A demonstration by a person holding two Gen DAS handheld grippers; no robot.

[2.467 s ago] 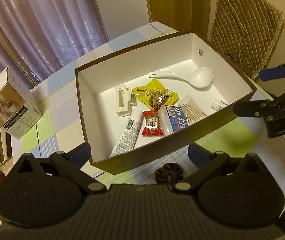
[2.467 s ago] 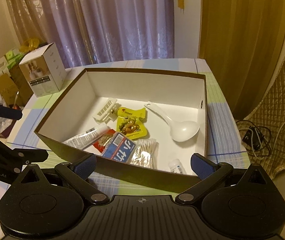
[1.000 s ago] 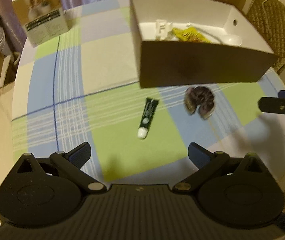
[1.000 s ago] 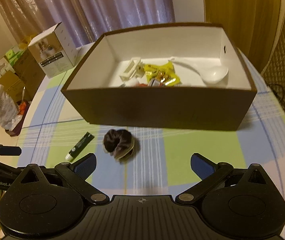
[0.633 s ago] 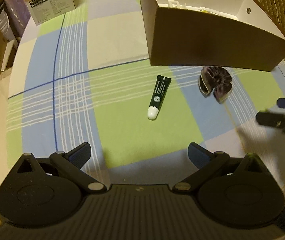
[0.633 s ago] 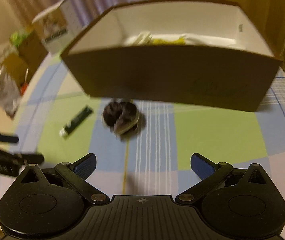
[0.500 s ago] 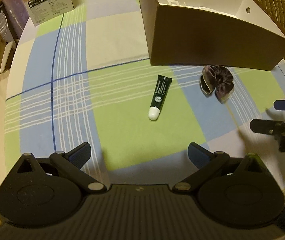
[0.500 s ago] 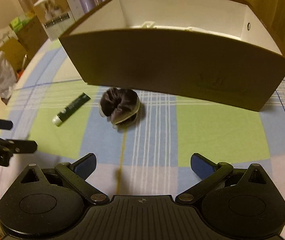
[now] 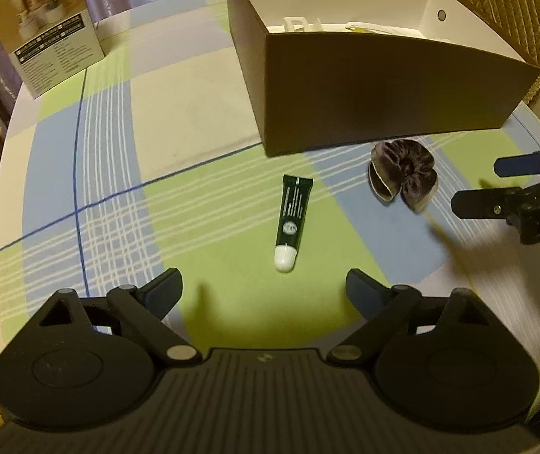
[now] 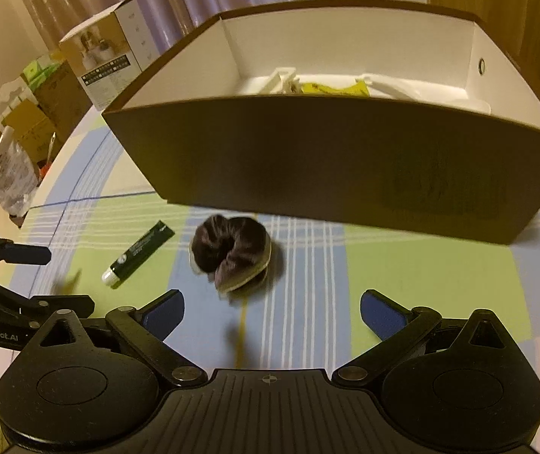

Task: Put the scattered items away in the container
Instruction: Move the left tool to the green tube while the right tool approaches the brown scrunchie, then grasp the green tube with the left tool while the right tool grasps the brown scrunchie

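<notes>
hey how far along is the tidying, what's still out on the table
Mostly done: the brown box already holds several items, including a yellow packet and a white spoon. Nothing is in hand; the left tongs and right tongs are both open and empty. Left to do: the green tube and the dark scrunchie still lie on the checked tablecloth.

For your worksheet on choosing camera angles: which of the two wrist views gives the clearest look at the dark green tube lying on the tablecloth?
The left wrist view: the green tube lies near centre, lengthwise, label and white cap sharp. In the right wrist view the same tube sits off to the left, smaller, angled, its print illegible.
</notes>
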